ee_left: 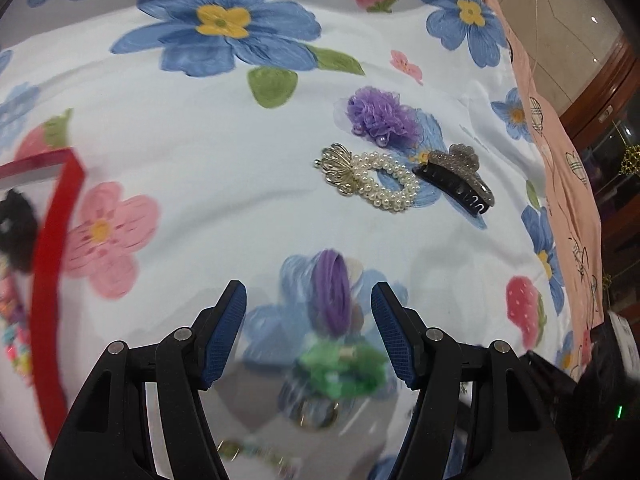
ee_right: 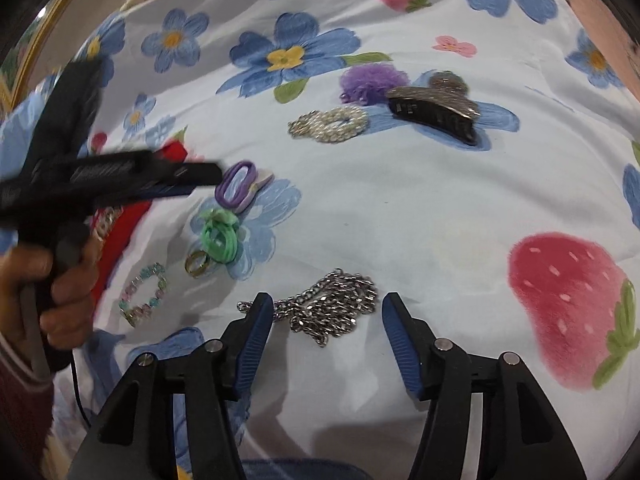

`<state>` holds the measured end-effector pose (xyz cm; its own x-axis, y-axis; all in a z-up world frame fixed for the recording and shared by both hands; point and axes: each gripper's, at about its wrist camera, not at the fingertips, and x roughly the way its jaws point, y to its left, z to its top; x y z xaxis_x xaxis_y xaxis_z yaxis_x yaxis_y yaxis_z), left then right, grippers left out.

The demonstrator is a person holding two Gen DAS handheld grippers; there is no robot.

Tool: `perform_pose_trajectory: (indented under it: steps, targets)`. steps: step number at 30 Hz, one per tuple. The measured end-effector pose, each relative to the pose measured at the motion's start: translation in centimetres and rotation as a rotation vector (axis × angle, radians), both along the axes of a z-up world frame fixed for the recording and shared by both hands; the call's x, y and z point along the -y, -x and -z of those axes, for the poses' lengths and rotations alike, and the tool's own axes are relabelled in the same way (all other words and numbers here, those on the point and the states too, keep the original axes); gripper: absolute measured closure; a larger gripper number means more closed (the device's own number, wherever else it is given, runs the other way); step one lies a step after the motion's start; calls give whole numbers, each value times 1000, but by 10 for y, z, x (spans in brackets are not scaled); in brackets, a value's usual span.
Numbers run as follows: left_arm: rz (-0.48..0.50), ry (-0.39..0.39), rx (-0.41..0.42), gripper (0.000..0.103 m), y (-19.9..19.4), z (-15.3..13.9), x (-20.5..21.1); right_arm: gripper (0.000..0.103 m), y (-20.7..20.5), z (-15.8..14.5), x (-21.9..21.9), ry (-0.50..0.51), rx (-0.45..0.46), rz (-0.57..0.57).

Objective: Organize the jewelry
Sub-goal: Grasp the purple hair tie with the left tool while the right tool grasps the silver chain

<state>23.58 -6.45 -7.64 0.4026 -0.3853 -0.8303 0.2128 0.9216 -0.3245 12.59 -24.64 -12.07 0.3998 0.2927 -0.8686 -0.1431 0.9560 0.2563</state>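
Your left gripper (ee_left: 308, 312) has its fingers spread apart and holds nothing. Between the fingers, on the flowered cloth (ee_left: 224, 168), lies a purple hair tie (ee_left: 334, 292); a green hair tie (ee_left: 344, 368) lies just beside it at 6 o'clock, and a small ring (ee_left: 316, 414) sits further toward 6 o'clock, blurred. A red headband (ee_left: 52, 264) curves along the frame at 9 o'clock.

At 1 o'clock from the left gripper, three items lie close together: a pearl bracelet (ee_left: 384, 186) with a gold ornament, a purple mesh scrunchie (ee_left: 378, 116) just beyond it at 12 o'clock, and a dark claw clip (ee_left: 460, 180) touching the bracelet at 3 o'clock.

Your right gripper (ee_right: 328, 312) also has its fingers apart and grips nothing. A heaped silver chain (ee_right: 332, 306) lies between the fingers; one end of the chain appears to touch the left-hand finger (ee_right: 256, 328).

In the right wrist view, your left hand (ee_right: 56, 284) holds the left gripper at 9 o'clock, its tip near the purple hair tie (ee_right: 236, 184). The green hair tie (ee_right: 220, 236) and ring (ee_right: 197, 264) lie below it, and a pastel beaded bracelet (ee_right: 144, 296) lies at 8 o'clock from the ring. The pearl bracelet (ee_right: 332, 124), scrunchie (ee_right: 372, 80) and claw clip (ee_right: 436, 108) lie at 12 o'clock, well apart from the chain.
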Motion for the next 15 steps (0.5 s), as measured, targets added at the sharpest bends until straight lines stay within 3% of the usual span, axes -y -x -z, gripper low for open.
perform_pose_trajectory:
  steps: [2,5,7,9,15]
  targets:
    - [22,-4,-20,68,-7,8,7,42,-1,3,-9,34,17,-30]
    - [54,5,-16,89,-10,12,13,46,-2,6,-18,93,45,-60]
    - [62,13,-11,92,-8,11,13,58,-2,7,-18,114,63,-56]
    - [58,13,-4,96,-7,8,10,84,-3,7,-15,116,70,-50]
    - [12,52,39,96,10,-14,-15,90,-5,2,-11,67,67,-42]
